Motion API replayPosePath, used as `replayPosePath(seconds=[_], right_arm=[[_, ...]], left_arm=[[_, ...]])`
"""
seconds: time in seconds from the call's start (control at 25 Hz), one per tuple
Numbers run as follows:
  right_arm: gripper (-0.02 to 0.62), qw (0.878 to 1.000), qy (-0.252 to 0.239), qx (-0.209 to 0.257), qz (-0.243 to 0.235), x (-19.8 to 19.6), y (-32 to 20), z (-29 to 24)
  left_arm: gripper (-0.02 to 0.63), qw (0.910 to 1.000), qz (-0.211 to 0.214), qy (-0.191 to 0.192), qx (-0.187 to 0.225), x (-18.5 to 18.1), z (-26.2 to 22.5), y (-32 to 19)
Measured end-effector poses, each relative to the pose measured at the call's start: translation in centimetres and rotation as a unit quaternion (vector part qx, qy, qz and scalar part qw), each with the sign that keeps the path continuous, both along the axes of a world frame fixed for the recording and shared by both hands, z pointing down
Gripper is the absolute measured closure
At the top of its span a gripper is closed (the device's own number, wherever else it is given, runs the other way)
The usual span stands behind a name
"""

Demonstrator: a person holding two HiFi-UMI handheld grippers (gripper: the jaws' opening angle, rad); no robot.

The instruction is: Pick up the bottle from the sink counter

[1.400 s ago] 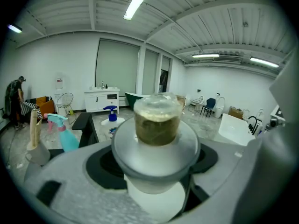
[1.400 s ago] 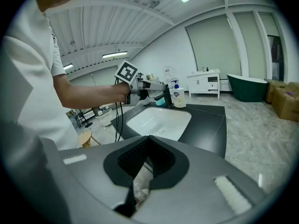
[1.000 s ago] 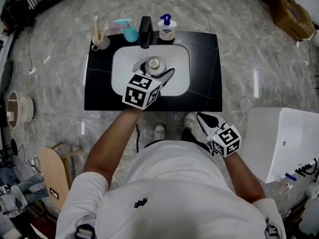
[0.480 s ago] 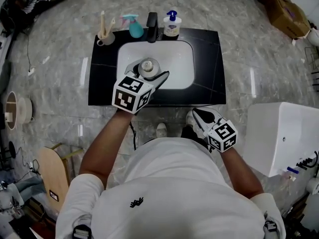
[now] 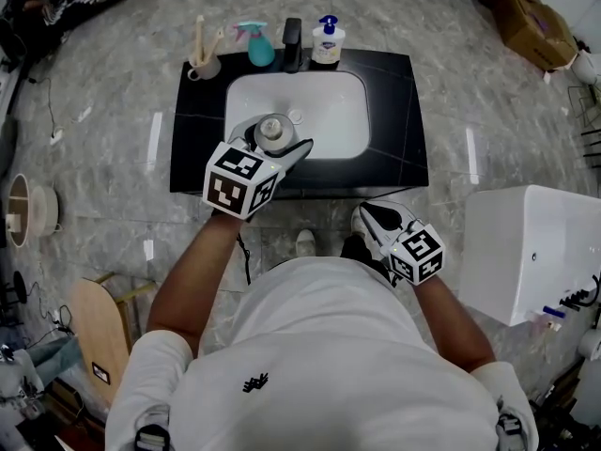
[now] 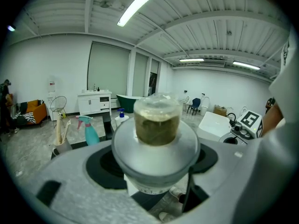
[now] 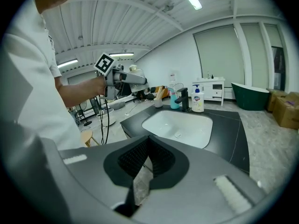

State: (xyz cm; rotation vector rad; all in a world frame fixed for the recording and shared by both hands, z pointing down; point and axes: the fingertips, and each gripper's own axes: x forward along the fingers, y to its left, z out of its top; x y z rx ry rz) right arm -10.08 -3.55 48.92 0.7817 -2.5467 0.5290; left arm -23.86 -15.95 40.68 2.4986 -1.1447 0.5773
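My left gripper (image 5: 275, 139) is shut on a clear bottle (image 5: 273, 128) with a grey-white cap, held upright above the front left of the white sink basin (image 5: 329, 111). In the left gripper view the bottle (image 6: 156, 146) fills the space between the jaws, its cap (image 6: 157, 120) pointing up. The black sink counter (image 5: 394, 148) lies below. My right gripper (image 5: 379, 222) hangs shut and empty near my body, in front of the counter's edge; its pads (image 7: 156, 160) meet with nothing between them.
At the counter's back stand a cup with brushes (image 5: 203, 59), a teal spray bottle (image 5: 257, 47), a black tap (image 5: 292, 45) and a white pump soap bottle (image 5: 329, 43). A white fixture (image 5: 521, 252) stands to the right. Shoes (image 5: 301, 243) rest on the marble floor.
My left gripper has drawn the bottle back and to the left, from over the basin's middle toward its front left edge. My right gripper has shifted only slightly.
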Motion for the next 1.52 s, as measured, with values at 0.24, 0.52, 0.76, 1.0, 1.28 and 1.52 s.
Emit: replayPosePath(seconds=[0.24,0.52,0.76,1.0,1.28,1.52], right_arm=[[0.583,1.0,0.003,0.008,0.003,-0.4,1.0,-0.6],[0.583,1.0,0.004,0.013,0.003,-0.5,2.0,-0.8],[0.583,1.0,0.004,0.017,0.002,-0.6,2.3,-1.0],[0.584,1.0,0.007,0.02,0.004,-0.2,2.8,-1.1],[0.584,1.0,0.01,0.022,0.008,0.3,3.2,-1.1],[0.584,1.0,0.011,0.025,0.005,0.4,3.1,-1.4]], left_arm=[[0.261,1.0,0.007,0.001,-0.001,-0.5,-0.3,1.3],[0.261,0.9999,0.014,0.001,0.002,-0.4,-0.6,2.5],[0.261,0.9998,0.021,0.003,0.002,-0.1,-0.6,3.1],[0.261,0.9996,0.026,0.005,0.0,0.3,-0.6,3.6],[0.261,0.9995,0.032,0.008,-0.004,0.8,-0.3,4.2],[0.261,0.9994,0.032,0.009,-0.003,1.0,-0.7,4.2]])
